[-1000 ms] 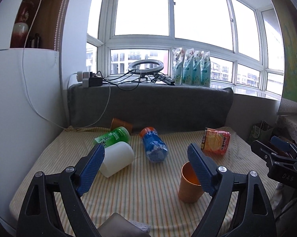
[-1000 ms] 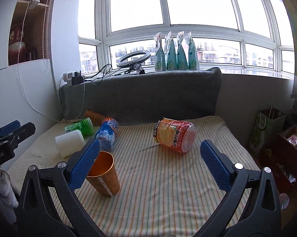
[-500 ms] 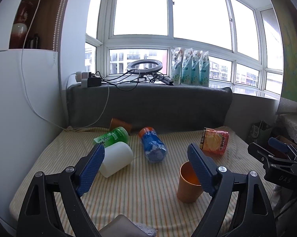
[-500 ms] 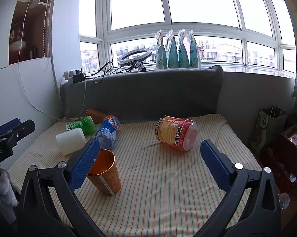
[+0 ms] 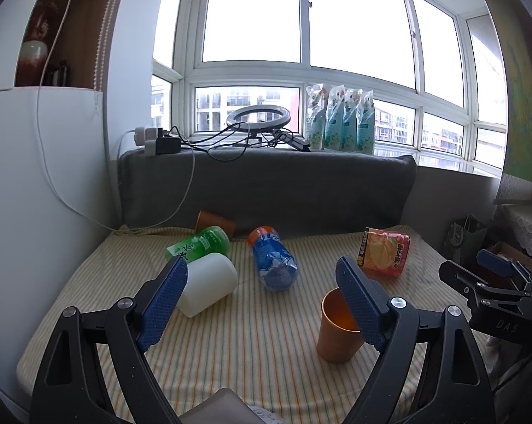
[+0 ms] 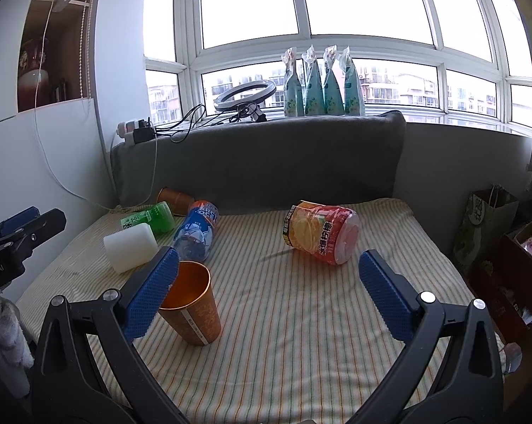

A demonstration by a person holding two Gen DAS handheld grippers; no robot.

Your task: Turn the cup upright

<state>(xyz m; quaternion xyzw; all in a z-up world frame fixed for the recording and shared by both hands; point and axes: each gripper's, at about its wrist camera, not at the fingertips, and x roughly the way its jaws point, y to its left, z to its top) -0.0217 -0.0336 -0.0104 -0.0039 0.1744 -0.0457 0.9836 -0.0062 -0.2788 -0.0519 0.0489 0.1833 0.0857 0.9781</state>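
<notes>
An orange cup (image 5: 336, 332) stands upright on the striped mat, mouth up; in the right wrist view it (image 6: 195, 311) is at lower left, partly behind the left finger. My left gripper (image 5: 262, 282) is open and empty, held above the mat, the cup behind its right finger. My right gripper (image 6: 266, 275) is open and empty above the mat. A second orange cup (image 5: 212, 221) lies on its side at the back by the grey cushion; it also shows in the right wrist view (image 6: 174, 198).
A white cup (image 5: 209, 282), a green bottle (image 5: 198, 243), a blue bottle (image 5: 273, 261) and an orange candy jar (image 5: 386, 252) lie on the mat (image 5: 248, 335). A grey cushion (image 5: 266, 187) backs it. A white cabinet (image 5: 29, 190) stands left; bags and boxes (image 6: 513, 240) right.
Both grippers have drawn back and risen slightly, staying open. The orange cup stays upright on the mat.
</notes>
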